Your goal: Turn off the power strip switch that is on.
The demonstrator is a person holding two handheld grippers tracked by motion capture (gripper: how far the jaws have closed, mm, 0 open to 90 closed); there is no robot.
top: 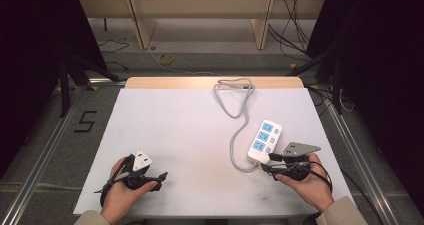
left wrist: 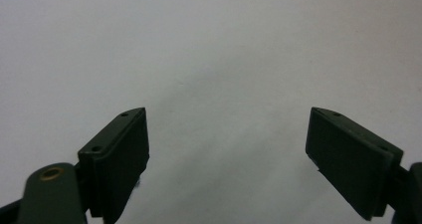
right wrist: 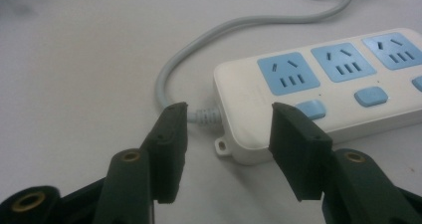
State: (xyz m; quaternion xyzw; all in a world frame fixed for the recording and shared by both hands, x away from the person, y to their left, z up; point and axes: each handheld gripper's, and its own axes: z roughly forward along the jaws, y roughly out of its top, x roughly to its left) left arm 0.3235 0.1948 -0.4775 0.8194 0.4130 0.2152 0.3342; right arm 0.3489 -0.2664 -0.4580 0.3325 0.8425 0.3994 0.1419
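The right gripper [right wrist: 226, 115] stands with its jaws spread wide at the near end of a white power strip [right wrist: 318, 89], one jaw beside the grey cord [right wrist: 171, 69] where it enters the casing, the other over the strip's front edge; neither pad presses on it. The strip, with three blue sockets, lies flat on the right side of the table [top: 175, 130], its cord looping away toward the far edge. The left gripper [top: 161, 177] rests low at the near left, well apart from the strip, its jaws wide apart over bare tabletop with nothing between them.
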